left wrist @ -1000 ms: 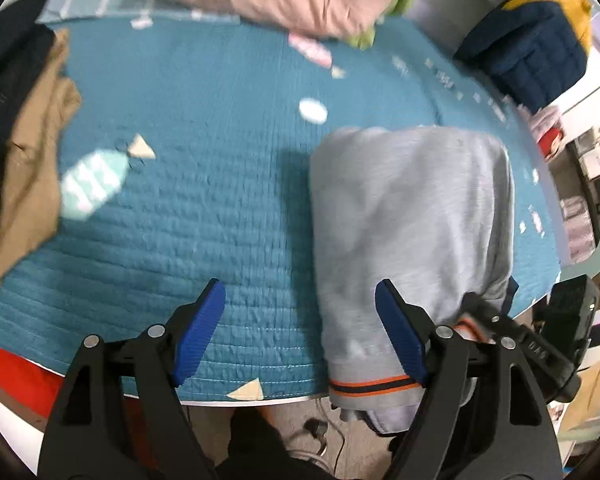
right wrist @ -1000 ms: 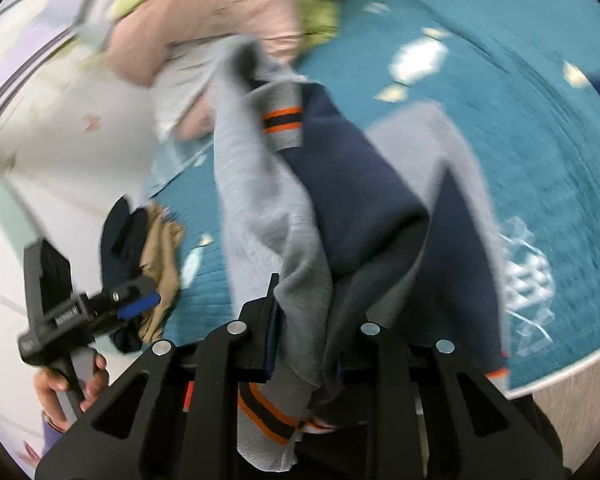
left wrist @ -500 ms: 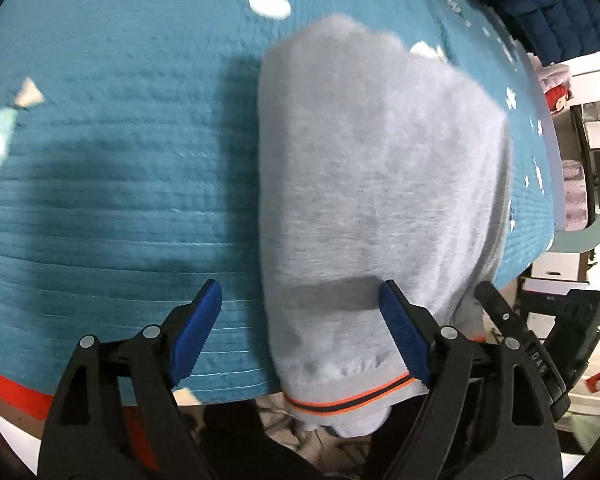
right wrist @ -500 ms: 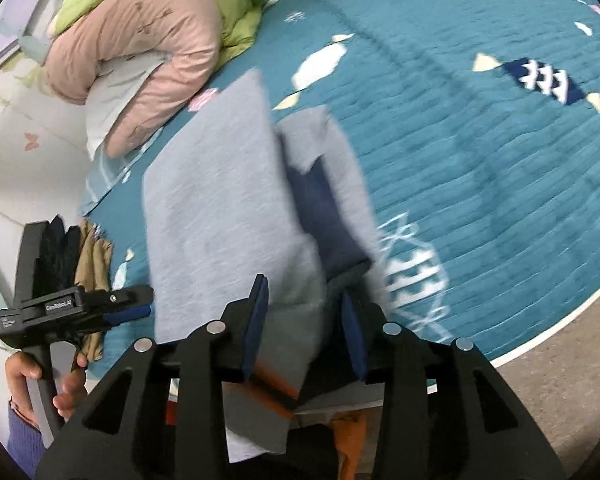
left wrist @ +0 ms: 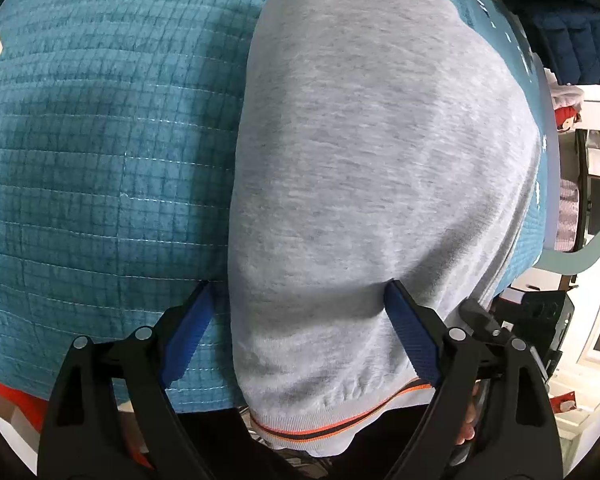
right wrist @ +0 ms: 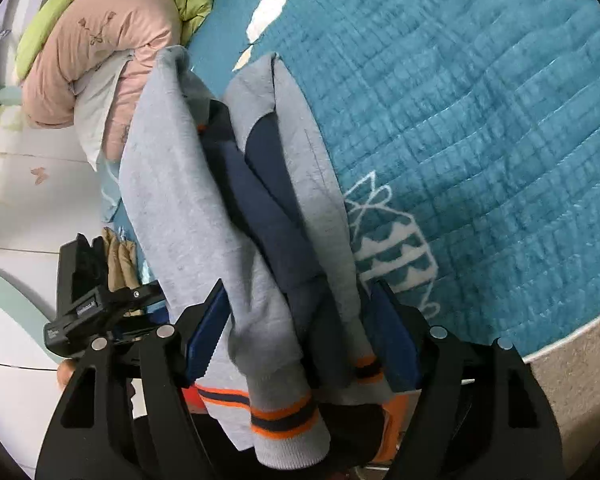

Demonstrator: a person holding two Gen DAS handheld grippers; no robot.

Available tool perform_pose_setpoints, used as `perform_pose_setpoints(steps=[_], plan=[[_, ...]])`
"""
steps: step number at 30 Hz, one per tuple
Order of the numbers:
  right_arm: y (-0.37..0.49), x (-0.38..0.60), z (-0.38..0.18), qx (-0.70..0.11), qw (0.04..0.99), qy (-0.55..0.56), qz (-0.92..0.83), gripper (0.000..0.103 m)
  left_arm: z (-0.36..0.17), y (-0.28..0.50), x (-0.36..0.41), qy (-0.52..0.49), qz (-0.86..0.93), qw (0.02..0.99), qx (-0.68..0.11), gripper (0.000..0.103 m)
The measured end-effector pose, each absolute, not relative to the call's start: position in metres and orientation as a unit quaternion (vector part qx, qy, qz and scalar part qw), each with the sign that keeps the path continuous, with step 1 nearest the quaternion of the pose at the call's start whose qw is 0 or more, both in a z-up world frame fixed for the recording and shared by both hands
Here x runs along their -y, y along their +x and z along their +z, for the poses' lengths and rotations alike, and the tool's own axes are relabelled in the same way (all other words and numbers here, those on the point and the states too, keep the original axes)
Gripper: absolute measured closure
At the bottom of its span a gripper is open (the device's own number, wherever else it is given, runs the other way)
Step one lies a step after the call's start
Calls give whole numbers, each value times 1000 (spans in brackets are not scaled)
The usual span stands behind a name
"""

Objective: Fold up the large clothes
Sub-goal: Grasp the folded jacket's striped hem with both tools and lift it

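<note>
The grey sweatshirt (left wrist: 372, 184) lay folded on the teal quilt (left wrist: 99, 152), its long axis running from the striped hem at lower centre toward the upper right of the frame. The left tool (left wrist: 300, 336) stood wide open, straddling the hem end without gripping. The right tool (right wrist: 300, 332) was also spread, the layered edge (right wrist: 267, 240) loose between its pads, equally near.

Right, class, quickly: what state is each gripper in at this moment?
Left gripper: open, straddling the grey sweatshirt edge.
Right gripper: open, jaws apart around the sweatshirt's bunched layers, not pinching them.
</note>
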State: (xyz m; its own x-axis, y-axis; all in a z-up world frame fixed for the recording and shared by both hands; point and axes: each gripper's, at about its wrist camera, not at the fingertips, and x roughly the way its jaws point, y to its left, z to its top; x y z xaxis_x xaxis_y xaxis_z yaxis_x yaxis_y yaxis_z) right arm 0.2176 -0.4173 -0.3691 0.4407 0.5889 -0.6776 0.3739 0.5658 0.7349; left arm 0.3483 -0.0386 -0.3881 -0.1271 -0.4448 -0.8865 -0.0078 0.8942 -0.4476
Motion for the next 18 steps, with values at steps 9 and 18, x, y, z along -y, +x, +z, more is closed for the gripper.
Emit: perform_pose_setpoints(steps=[9, 18], plan=[[232, 400, -368, -522, 729, 436, 76, 24, -386, 350, 59, -140, -178, 647, -728, 19], [229, 402, -379, -508, 710, 485, 61, 51, -379, 352, 84, -123, -180, 654, -724, 34]])
